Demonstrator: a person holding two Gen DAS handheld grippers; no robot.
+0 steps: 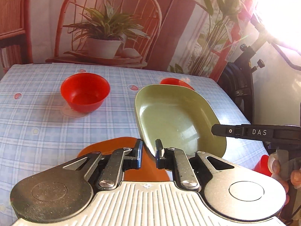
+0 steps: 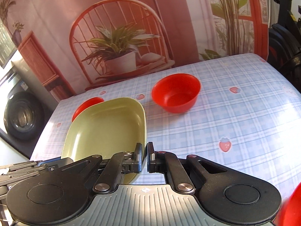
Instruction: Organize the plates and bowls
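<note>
A green square plate is held tilted above the table, gripped on two sides. My left gripper is shut on its near left rim. My right gripper is shut on its right rim; its black finger shows in the left wrist view. An orange plate lies on the table under the left gripper. A red bowl stands upright on the cloth, and in the right wrist view a red bowl stands mid-table. Another red bowl is partly hidden behind the green plate, also seen in the right wrist view.
The table has a blue checked cloth with strawberry prints. A red item sits at the table's right edge, blurred in the right wrist view. A printed backdrop hangs behind. A black stand is right; a washing machine left.
</note>
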